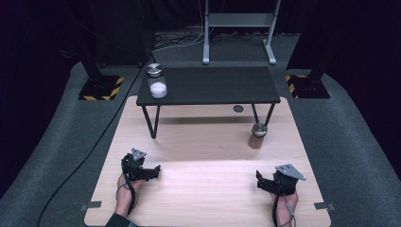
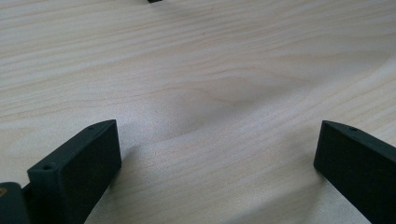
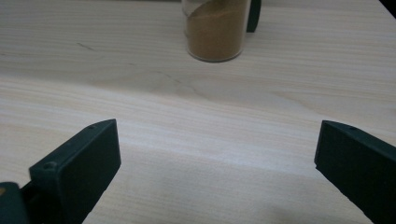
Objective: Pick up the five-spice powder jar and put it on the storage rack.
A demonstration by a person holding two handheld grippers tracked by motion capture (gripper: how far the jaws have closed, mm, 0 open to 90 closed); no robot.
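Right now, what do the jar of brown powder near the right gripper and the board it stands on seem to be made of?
Clear jar of brown powder: probably glass or clear plastic, since the powder shows through its wall; its cap looks like shiny silver metal. Pale wooden board: light wood or wood-look laminate with a matte finish, shown by long grain lines.

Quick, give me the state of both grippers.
Left gripper: open, holding nothing, over bare wooden tabletop.
Right gripper: open, holding nothing, facing the brown-powder jar.
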